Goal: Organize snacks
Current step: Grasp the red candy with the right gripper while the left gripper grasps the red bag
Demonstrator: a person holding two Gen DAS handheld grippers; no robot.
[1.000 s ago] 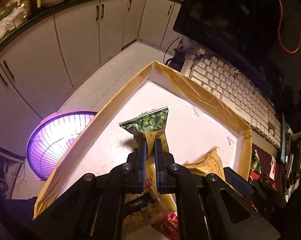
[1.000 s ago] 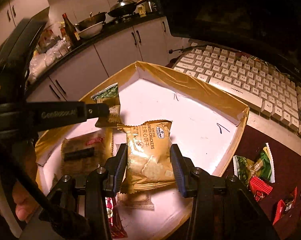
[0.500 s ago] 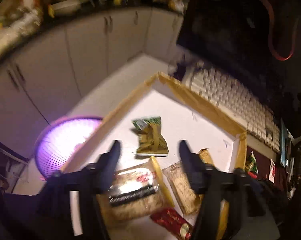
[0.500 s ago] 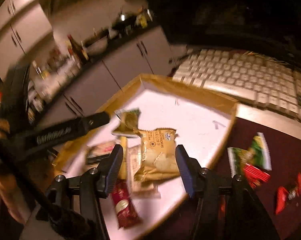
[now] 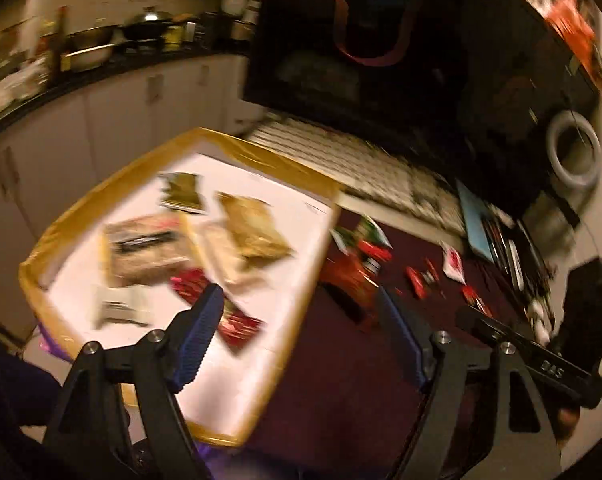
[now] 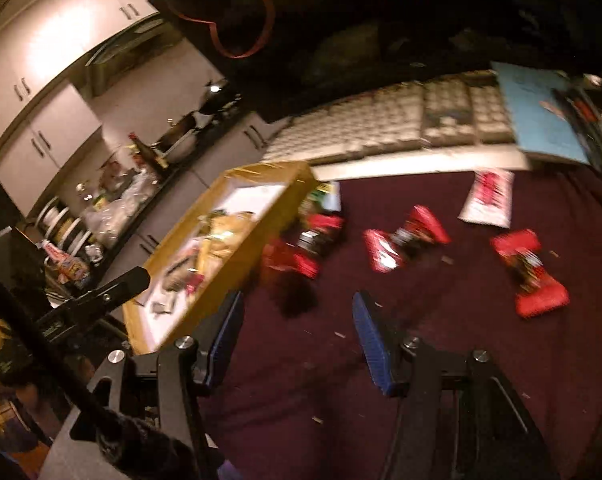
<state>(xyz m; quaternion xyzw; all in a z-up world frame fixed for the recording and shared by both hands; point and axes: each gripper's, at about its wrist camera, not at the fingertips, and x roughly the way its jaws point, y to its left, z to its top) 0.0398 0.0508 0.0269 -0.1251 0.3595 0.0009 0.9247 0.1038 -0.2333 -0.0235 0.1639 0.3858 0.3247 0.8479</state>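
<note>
Left gripper [image 5: 301,314]: fingers stood wide apart with nothing between them; it hung over the near right edge of the tray, where that edge met the dark red mat.
Right gripper [image 6: 297,338]: fingers likewise spread wide and empty; it hung over the mat, just right of the tray.
Tray [image 5: 257,154]: shallow, white-floored with tan taped walls; it sat at the left end of the mat [image 6: 441,360], its far corner near the keyboard [image 6: 381,120].
Snacks in the tray: a gold cracker packet [image 5: 253,230] lay near the middle; a small green-topped packet [image 5: 183,194] lay toward the far edge; a flat brown packet [image 5: 145,250] lay on the left; a red packet [image 5: 221,308] lay toward the near edge; motion blur hid their print.
Snacks on the mat: three red packets [image 6: 407,238] [image 6: 529,272] [image 6: 301,244] lay apart; a white packet [image 6: 487,198] lay near the keyboard edge.
</note>
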